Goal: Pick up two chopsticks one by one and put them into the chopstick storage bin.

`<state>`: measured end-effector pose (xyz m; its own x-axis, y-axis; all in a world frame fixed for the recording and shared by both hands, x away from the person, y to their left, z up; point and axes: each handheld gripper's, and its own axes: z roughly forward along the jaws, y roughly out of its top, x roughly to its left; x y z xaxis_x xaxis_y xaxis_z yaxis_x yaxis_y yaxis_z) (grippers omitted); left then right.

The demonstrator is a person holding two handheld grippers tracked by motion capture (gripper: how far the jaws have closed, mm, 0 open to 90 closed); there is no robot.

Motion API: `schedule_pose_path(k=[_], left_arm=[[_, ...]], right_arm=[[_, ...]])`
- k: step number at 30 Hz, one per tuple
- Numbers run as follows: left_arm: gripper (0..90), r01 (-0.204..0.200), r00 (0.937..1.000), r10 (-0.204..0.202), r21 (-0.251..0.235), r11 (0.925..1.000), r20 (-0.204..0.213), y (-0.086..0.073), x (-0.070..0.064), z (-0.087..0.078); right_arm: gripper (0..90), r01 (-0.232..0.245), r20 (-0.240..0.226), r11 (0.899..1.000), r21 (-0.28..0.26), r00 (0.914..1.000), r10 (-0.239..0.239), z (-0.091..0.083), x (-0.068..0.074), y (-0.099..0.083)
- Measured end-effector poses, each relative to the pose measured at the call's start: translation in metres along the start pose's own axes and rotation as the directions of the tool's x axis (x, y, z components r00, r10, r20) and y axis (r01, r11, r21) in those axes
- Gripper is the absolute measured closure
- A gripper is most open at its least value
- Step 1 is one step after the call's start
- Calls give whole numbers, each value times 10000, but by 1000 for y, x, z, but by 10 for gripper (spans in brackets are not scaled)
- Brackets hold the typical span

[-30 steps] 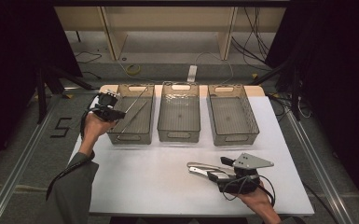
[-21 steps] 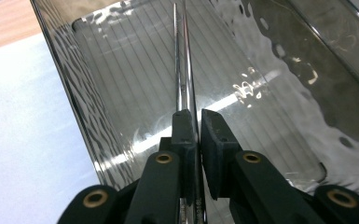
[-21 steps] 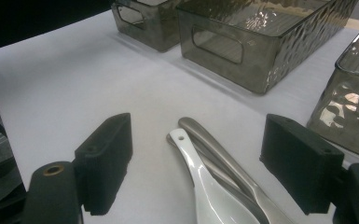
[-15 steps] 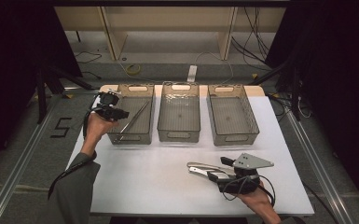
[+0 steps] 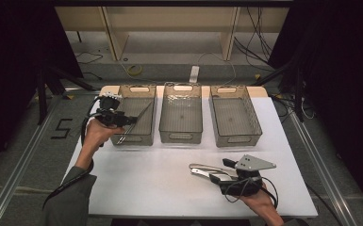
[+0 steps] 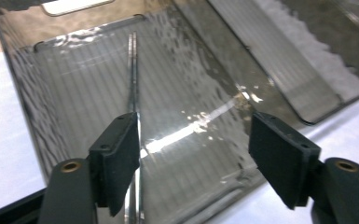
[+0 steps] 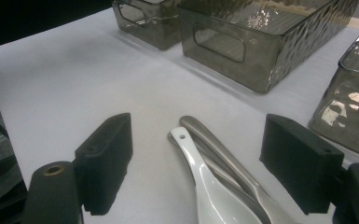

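**— What could go wrong from here?**

— Start with the white surface: it is smooth, so the cutlery in front of my right hand-held gripper could skate away if one jaw nudges it first. That gripper rests low with its jaws spread wide, holding nothing. The white ceramic spoon lies on top of the brushed steel utensil handles, all touching, so closing on them might lift several at once or flick one aside.

My left hand-held gripper hangs open over the smoky transparent plastic bin on the left, gripping nothing. The pair of thin metal chopsticks lies slanted inside that bin, just beside one pad. If I catch them, they could tip up against the wall.

**— And the count, biggest first?**

— One surface. Three smoky bins in a row: the left one with the chopsticks, the middle bin and the right bin, both looking empty to me. Two hand-held grippers. One chopstick pair. One white spoon. The steel handles I judge as two, though I cannot tell for sure.
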<state>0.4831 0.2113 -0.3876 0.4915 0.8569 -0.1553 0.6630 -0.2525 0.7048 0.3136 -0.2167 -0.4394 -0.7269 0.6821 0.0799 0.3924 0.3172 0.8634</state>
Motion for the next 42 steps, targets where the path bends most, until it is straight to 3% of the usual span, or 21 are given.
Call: schedule_pose_path(k=[3, 7, 15, 23, 34, 42], left_arm=[[295, 162, 9985, -152, -188, 9997, 533, -8, -6, -2], [262, 64, 9954, -33, -323, 9995, 957, -13, -18, -5], [221, -403, 9930, 465, -586, 9975, 1088, -23, -37, -7], [201, -893, 9849, 1042, -1094, 9900, 1386, -37, -55, -8], [189, -903, 9741, 1135, -1233, 9883, 1958, -61, -73, -16], [175, -783, 9733, 1072, -1456, 9862, 2029, -77, -77, -21]], right_arm=[[259, 3, 2, 10000, 20, 10000, -3, 0, 0, 0], [259, 37, -47, 10000, 91, 10000, -37, 2, 1, 0], [262, 170, -117, 9997, 191, 9998, -168, 4, 2, 1], [263, 164, -120, 9993, 323, 9998, -160, 8, 1, 2], [287, 559, -326, 9942, 923, 9981, -530, 19, 1, 5], [325, 1121, -519, 9779, 1762, 9932, -1045, 30, -2, 10]])
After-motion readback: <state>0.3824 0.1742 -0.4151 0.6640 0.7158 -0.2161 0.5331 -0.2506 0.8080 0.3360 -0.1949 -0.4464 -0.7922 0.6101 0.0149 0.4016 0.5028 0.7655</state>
